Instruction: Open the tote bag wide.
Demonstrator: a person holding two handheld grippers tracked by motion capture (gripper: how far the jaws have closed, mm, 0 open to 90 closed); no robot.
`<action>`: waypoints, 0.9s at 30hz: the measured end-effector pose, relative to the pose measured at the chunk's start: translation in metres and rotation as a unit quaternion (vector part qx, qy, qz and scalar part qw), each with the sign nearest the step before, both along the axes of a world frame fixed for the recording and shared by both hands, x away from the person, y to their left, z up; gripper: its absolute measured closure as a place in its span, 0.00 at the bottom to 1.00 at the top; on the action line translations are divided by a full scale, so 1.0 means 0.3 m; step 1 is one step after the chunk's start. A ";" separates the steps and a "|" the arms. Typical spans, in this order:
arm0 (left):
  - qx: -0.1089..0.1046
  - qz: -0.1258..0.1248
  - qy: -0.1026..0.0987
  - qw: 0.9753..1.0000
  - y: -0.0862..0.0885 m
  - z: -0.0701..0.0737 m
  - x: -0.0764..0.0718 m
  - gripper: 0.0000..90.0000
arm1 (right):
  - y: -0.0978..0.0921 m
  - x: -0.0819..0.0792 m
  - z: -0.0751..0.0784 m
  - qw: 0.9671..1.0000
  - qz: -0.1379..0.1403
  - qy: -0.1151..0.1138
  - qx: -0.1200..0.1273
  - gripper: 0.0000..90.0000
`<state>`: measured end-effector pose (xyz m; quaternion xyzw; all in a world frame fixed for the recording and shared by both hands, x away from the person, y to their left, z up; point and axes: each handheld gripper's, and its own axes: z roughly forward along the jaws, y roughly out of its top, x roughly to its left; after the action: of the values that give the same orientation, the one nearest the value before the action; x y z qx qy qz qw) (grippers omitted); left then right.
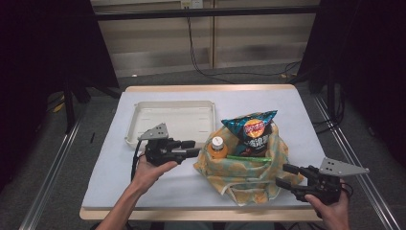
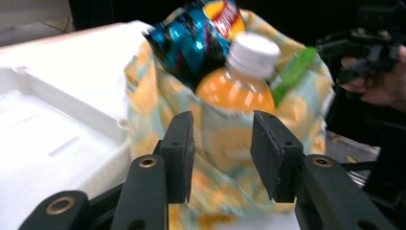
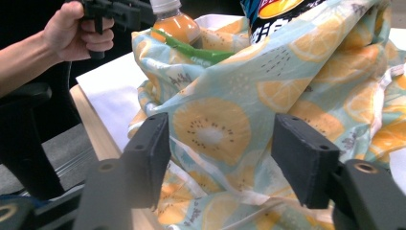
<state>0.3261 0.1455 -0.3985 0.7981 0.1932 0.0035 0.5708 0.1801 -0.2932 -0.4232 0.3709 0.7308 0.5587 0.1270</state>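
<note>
A cloth bag (image 1: 239, 175) printed with orange slices stands open on the table's near middle. It holds a blue chip bag (image 1: 252, 125), an orange drink bottle (image 1: 218, 146) with a white cap, and a green packet (image 1: 249, 158). My left gripper (image 1: 194, 147) is open just left of the bag. In its own view the left gripper (image 2: 222, 129) points at the bottle (image 2: 237, 91) and the bag's wall (image 2: 153, 96). My right gripper (image 1: 285, 175) is open at the bag's right side. The right gripper (image 3: 220, 139) faces the bag's cloth (image 3: 213, 124) with nothing between its jaws.
A white tray (image 1: 143, 106) lies empty behind the left gripper, at the back left of the white-covered table (image 1: 143, 187). The table's wooden front edge (image 1: 191, 214) is close to both hands. Cables and dark stands are on the floor beyond.
</note>
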 end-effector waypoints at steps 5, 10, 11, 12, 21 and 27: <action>-0.003 0.003 0.005 1.000 -0.018 0.023 0.065 0.62 | 0.006 -0.001 -0.002 1.000 -0.009 -0.005 0.005 0.31; 0.001 0.011 -0.004 1.000 -0.064 0.047 0.122 0.56 | 0.010 -0.010 0.002 0.999 -0.024 -0.019 0.008 0.21; 0.002 0.011 -0.008 1.000 -0.074 0.055 0.129 0.54 | 0.009 -0.013 0.006 0.999 -0.026 -0.023 0.011 0.19; 0.001 0.012 -0.008 1.000 -0.084 0.063 0.137 0.52 | 0.008 -0.015 0.010 0.999 -0.027 -0.027 0.015 0.17; 0.023 -0.001 -0.012 1.000 -0.178 0.089 0.214 0.38 | 0.010 -0.021 0.012 0.999 0.008 -0.041 0.021 0.01; 0.024 -0.010 0.004 1.000 -0.231 0.070 0.266 0.32 | 0.024 -0.016 0.002 0.999 -0.021 -0.041 0.011 0.04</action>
<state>0.4059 0.0762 -0.3774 0.8136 0.1873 -0.0012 0.5504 0.1754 -0.2860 -0.4226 0.3646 0.7110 0.5783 0.1647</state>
